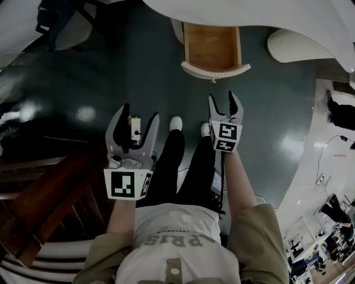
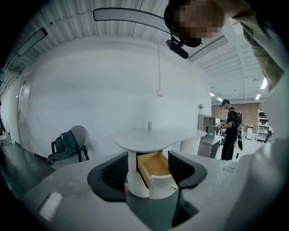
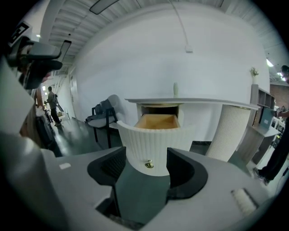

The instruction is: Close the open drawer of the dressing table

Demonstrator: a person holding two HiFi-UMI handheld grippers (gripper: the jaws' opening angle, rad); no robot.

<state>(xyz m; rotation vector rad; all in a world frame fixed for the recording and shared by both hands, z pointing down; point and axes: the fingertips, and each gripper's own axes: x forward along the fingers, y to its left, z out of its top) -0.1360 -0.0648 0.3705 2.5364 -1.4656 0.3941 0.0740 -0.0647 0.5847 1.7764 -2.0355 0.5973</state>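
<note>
The dressing table [image 1: 266, 16] has a white curved top, and its drawer [image 1: 213, 52] stands pulled out, showing a bare wooden inside, a ribbed white front [image 3: 153, 146] and a small brass knob [image 3: 148, 164]. My right gripper [image 1: 226, 106] is open and empty, a short way in front of the knob and pointing at it. My left gripper [image 1: 133, 123] is open too, holding nothing, farther back and to the left. In the left gripper view the drawer [image 2: 154, 168] shows between the jaws from the side, some way off.
A ribbed white pedestal [image 1: 294, 47] stands right of the drawer. A chair with a bag [image 2: 67, 144] sits at the back left. Dark wooden furniture [image 1: 44, 188] is close on my left. A person [image 2: 231, 128] stands far off at shelves. The floor is dark and glossy.
</note>
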